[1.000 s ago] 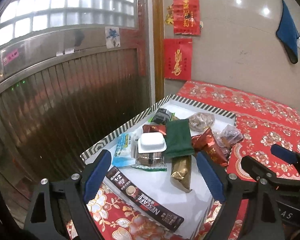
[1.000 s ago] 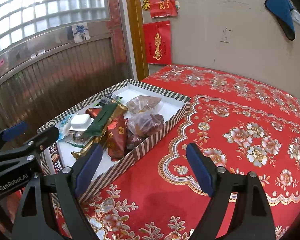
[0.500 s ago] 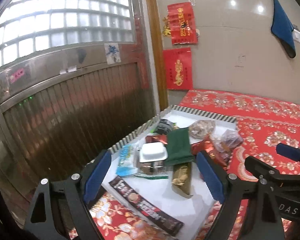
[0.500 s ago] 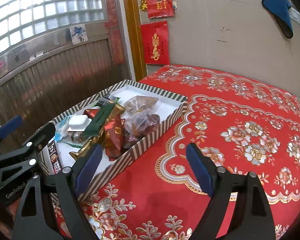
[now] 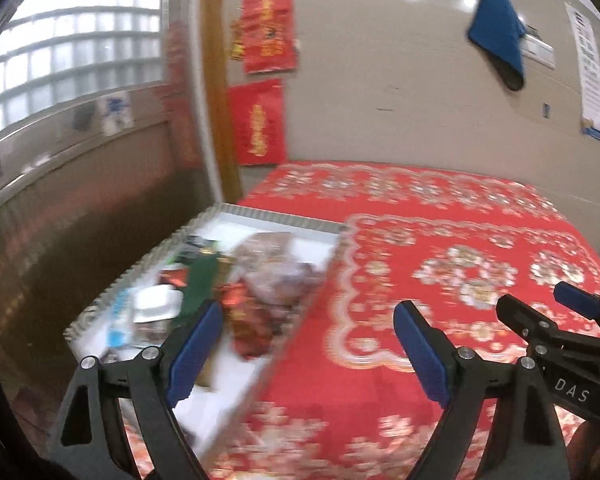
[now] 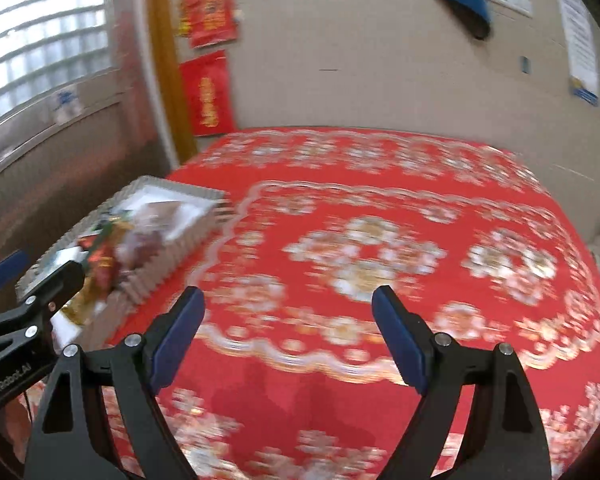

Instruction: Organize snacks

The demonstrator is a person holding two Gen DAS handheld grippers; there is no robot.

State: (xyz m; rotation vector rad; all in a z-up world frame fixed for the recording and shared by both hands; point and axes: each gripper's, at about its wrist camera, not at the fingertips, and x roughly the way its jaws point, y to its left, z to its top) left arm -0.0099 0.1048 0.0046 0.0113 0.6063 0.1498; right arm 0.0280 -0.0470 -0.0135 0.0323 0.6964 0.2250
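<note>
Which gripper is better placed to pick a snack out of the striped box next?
Left. The left gripper stands open right beside the striped box; the right gripper, also open, faces bare red tablecloth.

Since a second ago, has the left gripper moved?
Yes. The left gripper has swung right: the striped snack box, earlier between its jaws, now sits left, with red tablecloth ahead.
</note>
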